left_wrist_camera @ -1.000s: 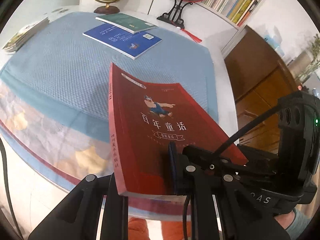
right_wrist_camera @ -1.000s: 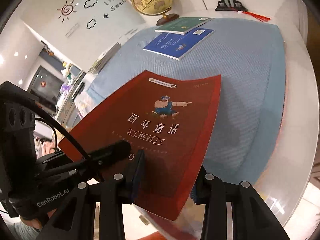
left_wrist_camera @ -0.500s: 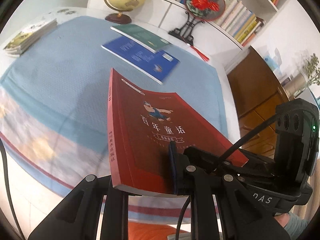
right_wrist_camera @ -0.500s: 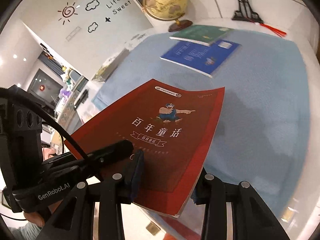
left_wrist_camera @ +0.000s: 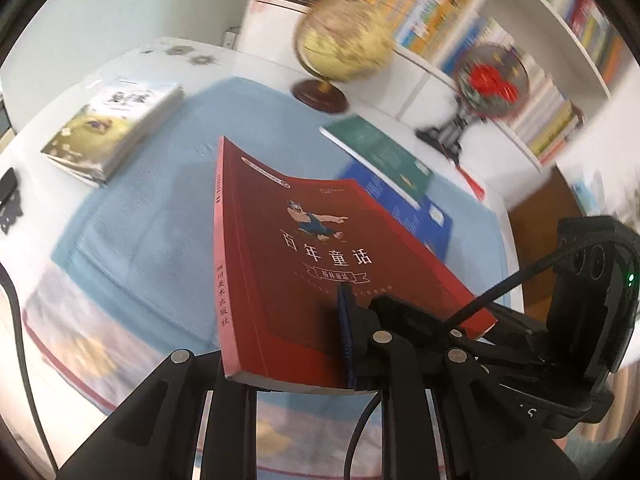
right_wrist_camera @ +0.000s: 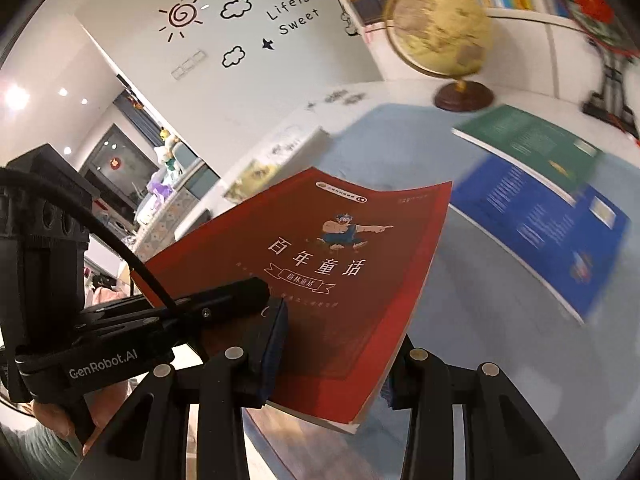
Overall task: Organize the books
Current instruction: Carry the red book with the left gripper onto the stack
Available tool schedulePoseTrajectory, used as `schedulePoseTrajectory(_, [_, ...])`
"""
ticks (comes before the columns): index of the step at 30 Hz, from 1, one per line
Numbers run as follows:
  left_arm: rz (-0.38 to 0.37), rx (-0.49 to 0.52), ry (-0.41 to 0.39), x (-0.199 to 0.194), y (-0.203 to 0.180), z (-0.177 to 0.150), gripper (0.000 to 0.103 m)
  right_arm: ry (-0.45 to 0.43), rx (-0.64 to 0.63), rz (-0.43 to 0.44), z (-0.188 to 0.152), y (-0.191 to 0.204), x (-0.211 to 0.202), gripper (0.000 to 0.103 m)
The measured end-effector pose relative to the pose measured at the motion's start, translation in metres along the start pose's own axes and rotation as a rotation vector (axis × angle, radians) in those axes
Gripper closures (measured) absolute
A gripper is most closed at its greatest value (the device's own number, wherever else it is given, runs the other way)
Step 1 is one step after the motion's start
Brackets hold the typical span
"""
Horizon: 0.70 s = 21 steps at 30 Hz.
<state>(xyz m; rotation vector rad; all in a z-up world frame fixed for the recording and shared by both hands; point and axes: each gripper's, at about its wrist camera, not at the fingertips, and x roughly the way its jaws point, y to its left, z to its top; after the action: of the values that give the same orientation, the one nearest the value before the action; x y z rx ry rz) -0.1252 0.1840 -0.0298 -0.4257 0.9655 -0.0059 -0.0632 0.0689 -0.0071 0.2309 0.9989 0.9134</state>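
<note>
**Both claws hold one red book above the table**

A red book [left_wrist_camera: 304, 264] with white Chinese lettering and a small cartoon figure on its cover is held in the air, tilted, over a table covered by a light blue cloth [left_wrist_camera: 152, 240]. Two hand-held claws grip it at its near edge.

The left claw [left_wrist_camera: 288, 356] is clenched on the book near its spine. One finger, with a blue pad [left_wrist_camera: 347, 332], presses on the front cover, and the other finger sits beneath the book. In the right wrist view this claw reaches in from the left.

The right claw [right_wrist_camera: 332, 364] is also clenched on the book, nearer its open page edge. Its blue-padded finger [right_wrist_camera: 276, 340] lies on the cover, and the opposite finger is under the book's lower corner. Part of a hand [right_wrist_camera: 52, 420] holding the left claw's handle shows at the bottom left of the right wrist view.

Beyond the book, a green book [left_wrist_camera: 380, 152] lies partly on top of a blue book [left_wrist_camera: 400, 204] on the cloth. To the left, a stack of books [left_wrist_camera: 116, 128] with a pale illustrated cover rests near the table edge. A globe [left_wrist_camera: 344, 44] on a dark wooden base stands at the back of the table, and a round ornament with red flowers [left_wrist_camera: 492, 80] stands on a black stand to its right. Behind them, white shelves [left_wrist_camera: 500, 12] hold rows of colourful books, blurred.
</note>
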Motion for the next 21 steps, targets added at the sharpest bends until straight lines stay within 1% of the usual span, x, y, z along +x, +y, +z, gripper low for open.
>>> schedulePoseTrajectory(2, [0.0,0.006,-0.01,-0.002,0.02,0.019,0.087,-0.013,-0.01,-0.001,0.015,0.012,0.016,0.064])
schedulePoseTrajectory(4, [0.005,0.03,-0.016,-0.002,0.041,0.037,0.087,-0.024,-0.035,-0.021,0.031,0.029,0.036,0.064])
schedulePoseTrajectory(7, [-0.008,0.053,-0.021,0.0,0.079,0.065,0.087,-0.051,-0.052,-0.054,0.056,0.053,0.069,0.064])
schedulePoseTrajectory(9, [-0.031,0.072,-0.028,0.0,0.106,0.084,0.087,-0.069,-0.037,-0.066,0.072,0.066,0.088,0.064])
schedulePoseTrajectory(12, [-0.061,0.111,-0.013,0.002,0.143,0.114,0.087,-0.097,-0.017,-0.104,0.092,0.092,0.118,0.064])
schedulePoseTrajectory(16, [-0.068,0.174,-0.003,0.001,0.187,0.144,0.087,-0.119,0.025,-0.119,0.114,0.122,0.158,0.064])
schedulePoseTrajectory(19, [-0.103,0.179,0.02,0.003,0.222,0.167,0.086,-0.131,0.039,-0.152,0.131,0.145,0.188,0.063])
schedulePoseTrajectory(21, [-0.117,0.176,0.034,0.009,0.241,0.176,0.086,-0.124,0.056,-0.163,0.139,0.154,0.208,0.063])
